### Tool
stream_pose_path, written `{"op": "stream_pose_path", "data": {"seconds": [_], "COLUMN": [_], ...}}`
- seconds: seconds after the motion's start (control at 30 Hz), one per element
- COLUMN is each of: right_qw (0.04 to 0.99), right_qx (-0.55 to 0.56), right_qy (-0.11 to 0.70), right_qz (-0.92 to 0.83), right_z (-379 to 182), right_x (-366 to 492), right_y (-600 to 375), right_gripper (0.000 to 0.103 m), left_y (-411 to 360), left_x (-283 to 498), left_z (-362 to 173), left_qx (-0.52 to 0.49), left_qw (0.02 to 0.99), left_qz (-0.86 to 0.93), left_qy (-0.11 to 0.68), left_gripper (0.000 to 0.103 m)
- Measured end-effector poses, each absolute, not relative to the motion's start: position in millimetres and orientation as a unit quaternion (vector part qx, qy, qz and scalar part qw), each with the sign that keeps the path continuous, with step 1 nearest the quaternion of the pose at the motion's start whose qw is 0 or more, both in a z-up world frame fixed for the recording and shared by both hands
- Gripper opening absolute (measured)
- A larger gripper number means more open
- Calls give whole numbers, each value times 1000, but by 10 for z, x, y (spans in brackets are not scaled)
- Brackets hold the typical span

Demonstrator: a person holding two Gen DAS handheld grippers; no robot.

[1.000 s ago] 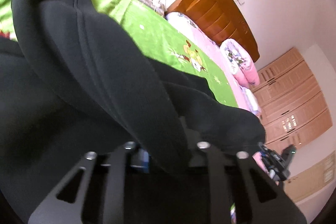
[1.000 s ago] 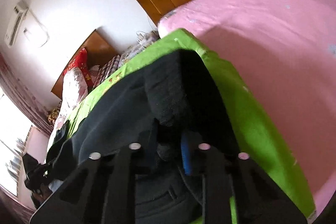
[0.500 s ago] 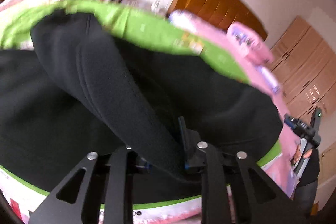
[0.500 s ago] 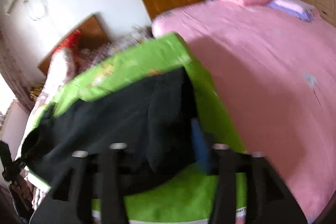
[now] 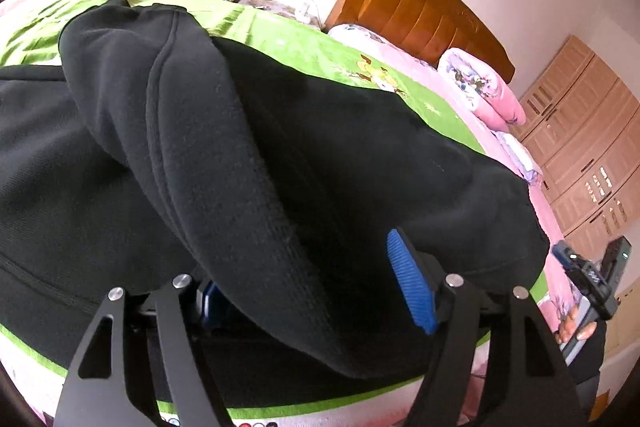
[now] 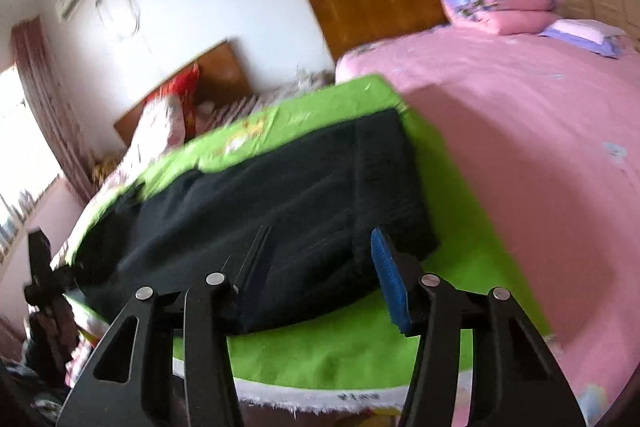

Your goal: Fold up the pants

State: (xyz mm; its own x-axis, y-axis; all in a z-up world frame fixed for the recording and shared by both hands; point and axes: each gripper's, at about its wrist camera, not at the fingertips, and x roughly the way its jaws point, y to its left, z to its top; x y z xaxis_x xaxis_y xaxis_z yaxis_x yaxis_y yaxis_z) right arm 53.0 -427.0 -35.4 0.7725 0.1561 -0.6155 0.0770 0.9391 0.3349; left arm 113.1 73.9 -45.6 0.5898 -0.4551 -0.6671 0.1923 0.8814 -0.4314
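on green blanket point(image 6: 352, 347): black pants point(image 5: 280, 131) folded; left tongs point(image 5: 304, 287) opening, fabric loose between; right tongs point(image 6: 308, 279) closing, gripping nothing; back out low, don't snag fold.

The pants point(image 5: 248, 163) are made of thick, matte black fabric with stitched seams and a ribbed band. They are laid flat and folded over on a green blanket point(image 6: 332, 339) on a bed. In the left wrist view, a folded layer is seen running from 10 o'clock down to 6 o'clock across the flatter cloth beneath. In the right wrist view the pants point(image 6: 280, 227) are spread from 9 o'clock toward 1 o'clock, with a doubled ribbed edge at the right.
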Motion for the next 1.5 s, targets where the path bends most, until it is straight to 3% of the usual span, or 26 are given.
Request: {"op": "stream_pose_path", "data": {"seconds": [0.2, 0.4, 0.57, 0.63, 0.67, 0.7, 0.77, 0.9, 1.07, 1.2, 1.43, 1.5], "right_qw": [930, 935, 927, 926, 927, 926, 923, 921, 923, 918, 892, 891], "right_qx": [146, 38, -21, -20, -18, -3, 20, 29, 13, -52, -158, -205], "right_qy": [331, 345, 365, 366, 365, 366, 371, 374, 370, 339, 333, 318], "right_qz": [-64, 80, 80, 86, 88, 95, 102, 108, 106, 200, 262, 250], "right_z": [-266, -290, -477, -502, -518, -538, -545, -540, -462, -317, -568, -625], "right_x": [551, 618, 735, 748, 726, 738, 784, 685, 590, 346, 297, 261], "right_y": [-4204, -3219, -2911, -2925, -2915, -2982, -3059, -3110, -2950, -2482, -1737, -1604], "right_gripper": [50, 50, 54, 54, 54, 54, 54, 54, 54, 54, 50, 42], "left_y": [917, 1071, 1022, 943, 890, 828, 807, 893, 991, 1009, 1084, 1106], "left_x": [1090, 1097, 1125, 1153, 1172, 1180, 1103, 742, 837, 835, 838, 825], "left_z": [-417, -442, -331, -280, -259, -238, -155, 78, -417, -465, -421, -419], "left_qx": [-172, -201, -185, -149, -121, -90, -85, -101, -101, -116, -157, -167], "left_qw": [883, 881, 885, 892, 898, 904, 912, 925, 896, 900, 892, 888], "left_qz": [-169, -169, -159, -147, -132, -122, -122, -136, -124, -145, -167, -172], "left_qy": [403, 394, 396, 401, 403, 401, 382, 339, 414, 393, 391, 392], "left_gripper": [83, 83, 82, 61, 29, 21, 16, 15, 17, 31, 30, 30]}}
